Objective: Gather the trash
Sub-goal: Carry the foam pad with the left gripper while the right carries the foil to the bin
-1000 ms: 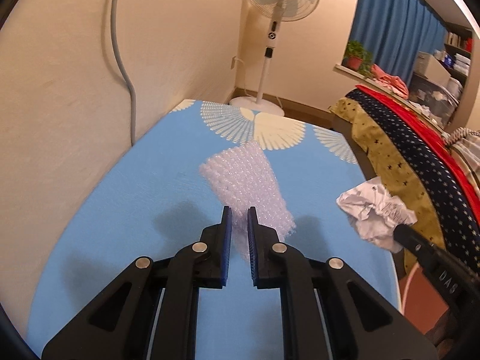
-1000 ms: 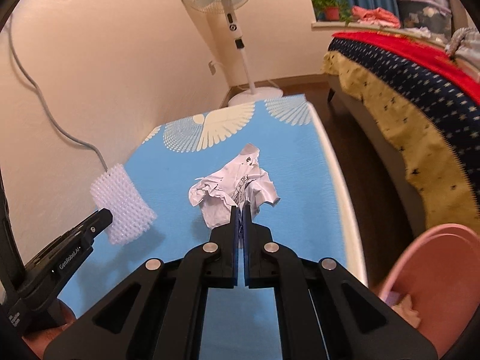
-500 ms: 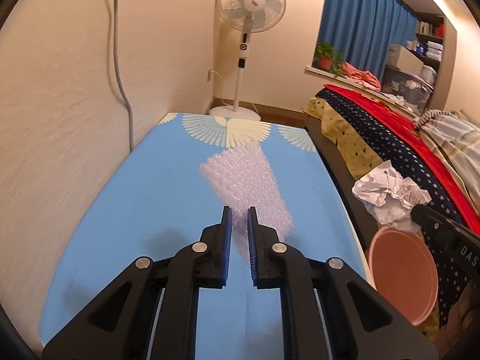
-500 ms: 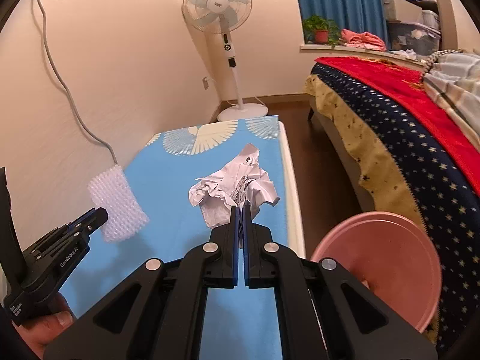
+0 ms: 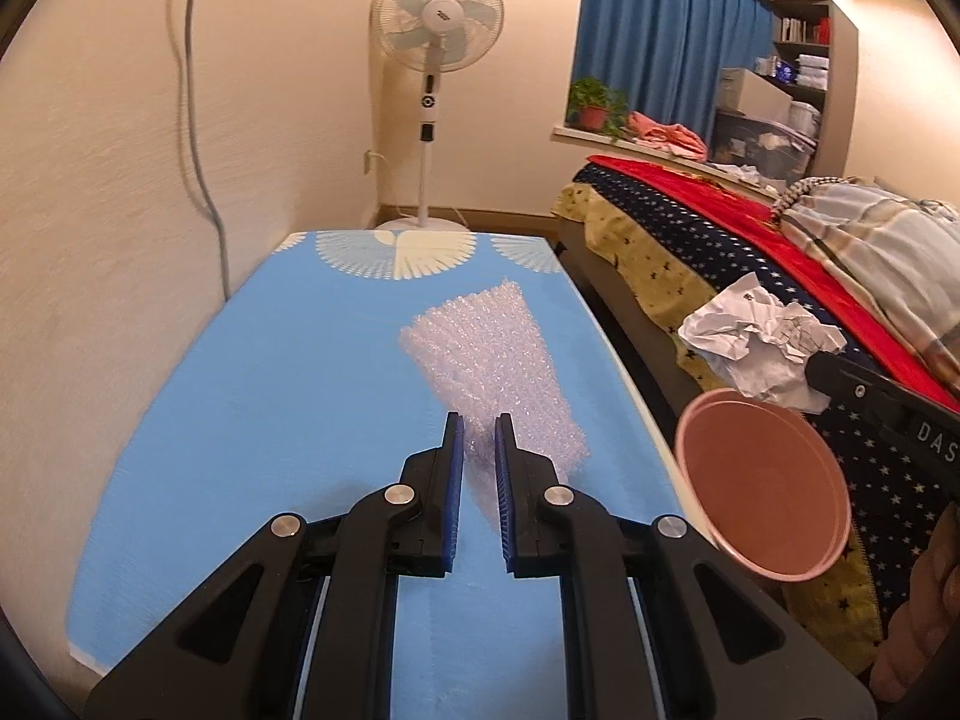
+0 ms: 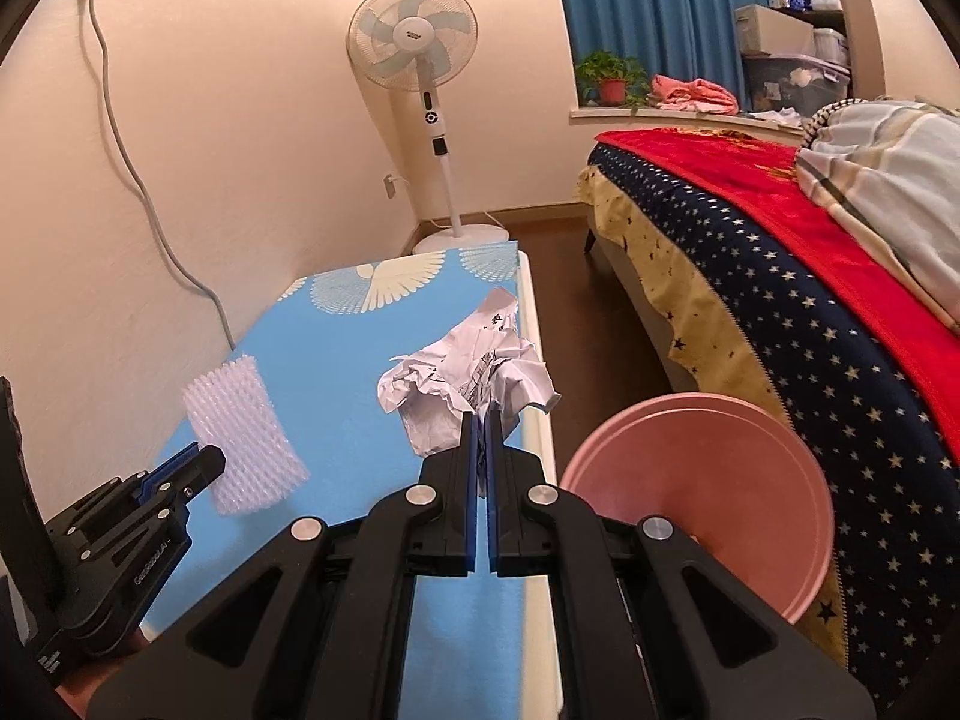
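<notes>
- Bubble wrap [image 5: 498,372] sits clamped between my left gripper [image 5: 478,450] fingers, above the tabletop [image 5: 288,372].
- Crumpled paper [image 6: 462,384] pinched in my right gripper [image 6: 481,444] fingers beside the pink bin [image 6: 708,480].

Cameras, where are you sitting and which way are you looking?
Left wrist view: sits on the left gripper, looks along its fingers at the bubble wrap it pinches over the blue table; a bit of a hand shows at bottom right.
Right wrist view: sits on the right gripper, looks along its fingers at the crumpled paper it pinches; a bit of the other hand shows at bottom left.
Both see the table, pink bin, fan, bed, and each other's gripper.
</notes>
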